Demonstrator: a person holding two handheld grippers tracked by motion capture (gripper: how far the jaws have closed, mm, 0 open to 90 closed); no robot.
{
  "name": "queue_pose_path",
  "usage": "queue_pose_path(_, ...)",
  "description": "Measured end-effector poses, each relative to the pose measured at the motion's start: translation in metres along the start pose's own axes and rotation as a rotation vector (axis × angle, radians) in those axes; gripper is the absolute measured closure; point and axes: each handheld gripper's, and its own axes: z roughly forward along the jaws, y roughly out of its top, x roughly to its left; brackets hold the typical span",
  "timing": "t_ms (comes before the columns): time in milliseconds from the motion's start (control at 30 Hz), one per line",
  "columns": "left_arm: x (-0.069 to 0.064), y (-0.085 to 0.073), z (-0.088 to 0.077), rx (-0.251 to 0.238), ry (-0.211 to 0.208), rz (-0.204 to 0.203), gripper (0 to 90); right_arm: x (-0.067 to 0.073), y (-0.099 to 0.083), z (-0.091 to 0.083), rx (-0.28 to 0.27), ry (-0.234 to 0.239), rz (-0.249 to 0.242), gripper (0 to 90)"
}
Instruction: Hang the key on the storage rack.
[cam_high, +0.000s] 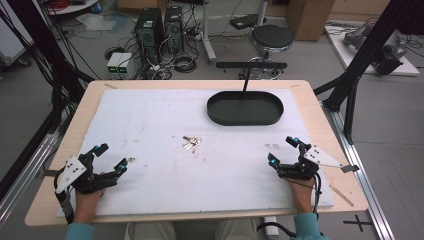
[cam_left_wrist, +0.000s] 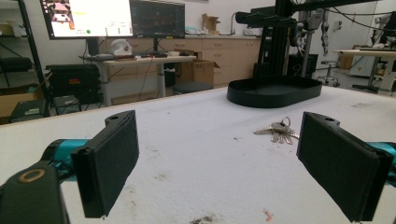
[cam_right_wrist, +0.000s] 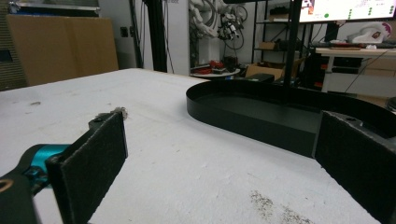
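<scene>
Keys (cam_high: 192, 143) mid-mat, near black tray (cam_high: 245, 119)

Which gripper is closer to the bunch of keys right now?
Left, narrowly. The left gripper sits at the near-left, open, with the keys ahead between its jaws in its own view. The right gripper sits slightly farther off, to their right.

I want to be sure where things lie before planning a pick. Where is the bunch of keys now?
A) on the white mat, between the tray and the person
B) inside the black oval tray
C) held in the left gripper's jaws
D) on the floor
A: the bunch of keys lies on the white mat, apart from the black oval tray, with both grippers open and away from it.
</scene>
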Motion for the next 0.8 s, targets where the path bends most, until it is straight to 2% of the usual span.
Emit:
queue_pose_path(200, 0.000, 0.000, 0.000, -0.001, -0.001, 0.001, 13.5, 0.001, 0.001, 0.002, 0.010, -0.005, -0.021, 2.3)
queue_pose_path(333, 0.000, 0.000, 0.000, 0.002, -0.001, 0.000, 13.4, 0.003, 0.006, 0.009, 0.077, -0.008, -0.047, 2.3)
queue_pose_path(433, 0.000, 0.000, 0.000, 0.002, 0.000, -0.002, 13.4, 0.004, 0.013, 0.014, 0.097, 0.013, -0.049, 2.3)
queue_pose_path(467, 0.000, 0.000, 0.000, 0.005, -0.001, -0.001, 13.4, 0.004, 0.025, 0.020, 0.121, 0.034, -0.053, 2.3)
queue_pose_path(500, 0.000, 0.000, 0.000, 0.005, -0.001, -0.001, 13.4, 0.004, 0.025, 0.020, 0.121, 0.034, -0.053, 2.3)
queue_pose_path(533, 0.001, 0.000, 0.000, 0.009, -0.001, -0.001, 13.4, 0.002, 0.041, 0.029, 0.140, 0.064, -0.054, 2.3)
queue_pose_path(600, 0.001, 0.000, 0.000, 0.007, -0.001, -0.005, 13.4, 0.001, 0.055, 0.036, 0.144, 0.104, -0.051, 2.3)
queue_pose_path(633, 0.001, 0.000, 0.000, 0.007, -0.001, -0.005, 13.4, 0.001, 0.055, 0.036, 0.144, 0.104, -0.051, 2.3)
queue_pose_path(667, 0.001, 0.000, 0.000, 0.008, -0.001, -0.003, 13.4, -0.001, 0.070, 0.045, 0.152, 0.144, -0.045, 2.3)
queue_pose_path(800, 0.001, 0.000, 0.001, 0.010, -0.001, -0.004, 13.4, -0.004, 0.094, 0.067, 0.218, 0.210, -0.051, 2.3)
